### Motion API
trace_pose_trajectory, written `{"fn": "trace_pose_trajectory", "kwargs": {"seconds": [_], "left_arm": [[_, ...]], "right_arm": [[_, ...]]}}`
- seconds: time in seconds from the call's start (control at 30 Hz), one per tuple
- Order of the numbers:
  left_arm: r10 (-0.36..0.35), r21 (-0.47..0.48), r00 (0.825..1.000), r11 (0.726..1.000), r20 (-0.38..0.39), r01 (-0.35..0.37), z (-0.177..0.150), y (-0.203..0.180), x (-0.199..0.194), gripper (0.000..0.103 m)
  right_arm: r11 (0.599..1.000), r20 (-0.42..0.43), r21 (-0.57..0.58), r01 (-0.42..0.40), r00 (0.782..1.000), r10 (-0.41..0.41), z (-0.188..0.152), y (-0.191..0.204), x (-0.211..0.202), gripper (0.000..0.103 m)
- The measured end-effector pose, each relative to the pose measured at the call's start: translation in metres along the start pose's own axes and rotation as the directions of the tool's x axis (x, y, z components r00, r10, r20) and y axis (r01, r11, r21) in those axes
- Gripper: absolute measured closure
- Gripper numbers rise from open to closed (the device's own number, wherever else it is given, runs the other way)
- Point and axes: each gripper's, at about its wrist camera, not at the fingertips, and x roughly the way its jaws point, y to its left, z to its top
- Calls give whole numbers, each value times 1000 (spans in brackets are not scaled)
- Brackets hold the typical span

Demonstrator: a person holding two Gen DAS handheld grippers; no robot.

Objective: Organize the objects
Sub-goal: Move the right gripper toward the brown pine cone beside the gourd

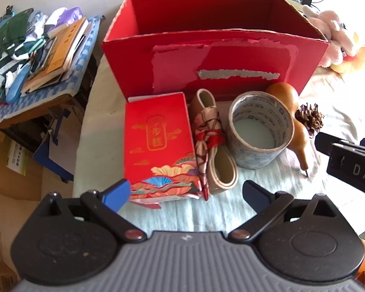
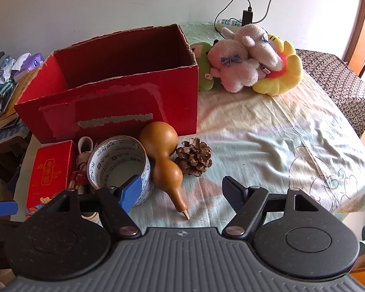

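Note:
A big open red cardboard box [image 1: 214, 56] [image 2: 114, 90] stands at the back of the cloth-covered table. In front of it lie, left to right, a small red gift box [image 1: 158, 143] [image 2: 50, 172], a beige shoe-shaped holder with a patterned ribbon [image 1: 211, 141], a roll of printed tape [image 1: 260, 131] [image 2: 120, 168], a brown gourd [image 1: 294, 119] [image 2: 164, 158] and a pine cone [image 1: 310, 118] [image 2: 194, 157]. My left gripper [image 1: 186, 193] hovers open just before the gift box and holder. My right gripper [image 2: 182, 194] hovers open with the gourd's stem tip between its jaws, not touched.
Plush toys [image 2: 250, 58] lie right of the red box, with a power strip [image 2: 228, 23] behind them. A side table [image 1: 34, 97] stacked with books and clothes stands to the left. Bare cloth [image 2: 279, 146] spreads to the right of the pine cone.

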Motion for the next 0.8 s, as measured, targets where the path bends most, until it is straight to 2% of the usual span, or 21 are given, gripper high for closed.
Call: {"fn": "trace_pose_trajectory", "kwargs": {"seconds": [0.23,0.3,0.37,0.63,0.8], "left_arm": [[13,-3,1000,1000,9,-13,8,-9,-3,4],[5,-15,1000,1000,-7,-5,11,-11,-3,4],[-4,-16,1000,1000,9,4,14,-14,-6,4],[52,-38,998,998,19,-51,32,-35,-8,4],[66,-59,997,996,27,-64,43,-48,-8,3]], "right_arm": [[999,-8,-5,-50,999,49,10,-8,9,29],[997,-12,-7,-78,997,78,14,-12,11,29],[995,-10,-21,-94,996,94,17,-16,13,29],[983,-56,-88,-163,986,159,36,-34,31,30],[977,-63,-121,-177,983,170,57,-50,40,30]]}}
